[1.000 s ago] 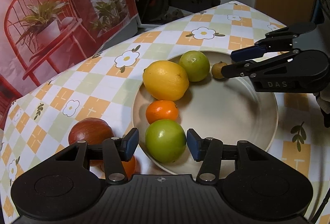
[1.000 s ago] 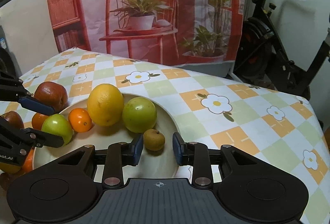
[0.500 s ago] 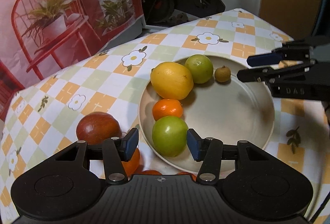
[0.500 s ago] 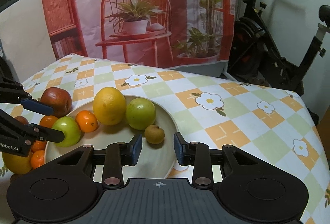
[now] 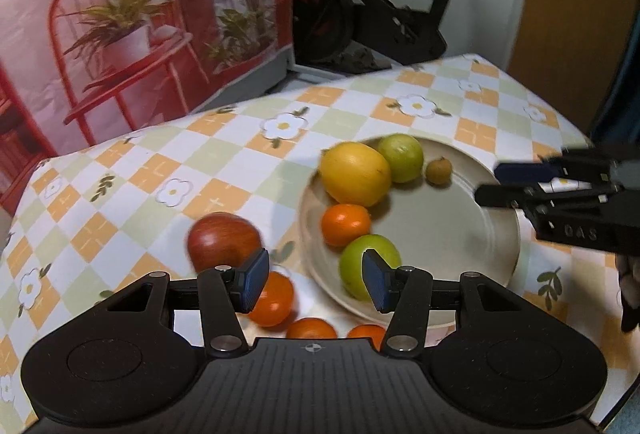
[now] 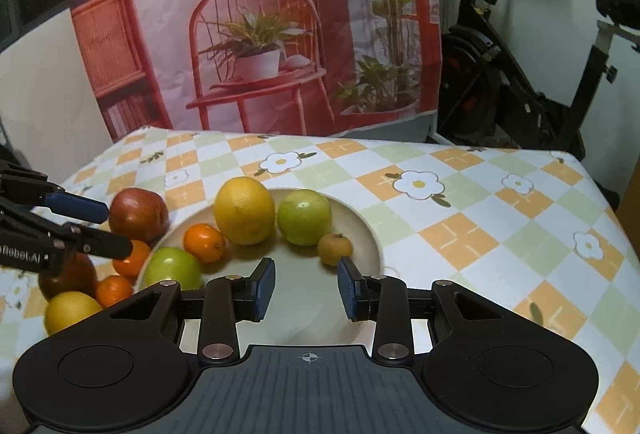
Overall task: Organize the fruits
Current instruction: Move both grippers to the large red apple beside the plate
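Both pairs of fingers [image 5: 263, 276] parted and empty, red apple [image 5: 224, 240] just beyond the left pair on the desk [image 5: 224, 154], apparently firm, smooth, fairly heavy and bruisable, best gripped across its widest middle, plate [image 6: 372, 238] ahead of the right.

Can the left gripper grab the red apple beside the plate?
Probably yes. The red apple sits on the tablecloth just beyond the left gripper, whose jaws stand open and empty. Nothing lies across it; only an orange sits nearby.
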{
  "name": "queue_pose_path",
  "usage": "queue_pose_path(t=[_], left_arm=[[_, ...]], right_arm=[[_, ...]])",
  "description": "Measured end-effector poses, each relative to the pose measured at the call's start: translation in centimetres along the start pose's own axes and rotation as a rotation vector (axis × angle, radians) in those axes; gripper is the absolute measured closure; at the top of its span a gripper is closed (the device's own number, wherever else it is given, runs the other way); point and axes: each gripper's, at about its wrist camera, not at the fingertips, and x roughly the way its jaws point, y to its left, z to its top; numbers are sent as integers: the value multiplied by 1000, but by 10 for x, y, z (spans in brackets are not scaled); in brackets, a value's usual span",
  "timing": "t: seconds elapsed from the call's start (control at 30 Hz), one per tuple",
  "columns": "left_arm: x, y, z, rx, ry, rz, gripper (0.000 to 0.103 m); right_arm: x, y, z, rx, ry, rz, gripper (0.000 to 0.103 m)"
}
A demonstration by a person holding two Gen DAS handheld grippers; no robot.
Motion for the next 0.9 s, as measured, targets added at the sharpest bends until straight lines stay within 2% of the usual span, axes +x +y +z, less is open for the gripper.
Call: queue_pose_path(t=[0.4, 0.6, 0.9], left_arm=[[-51, 47, -22, -69, -92, 55, 49], [-65, 65, -41, -143, -111, 48, 49], [-64, 84, -67, -227, -101, 37, 49]], right_arm=[[-21, 27, -30, 133, -15, 6, 71], [-21, 50, -37, 127, 14, 29, 71], [-23, 85, -40, 57, 53, 59, 70]])
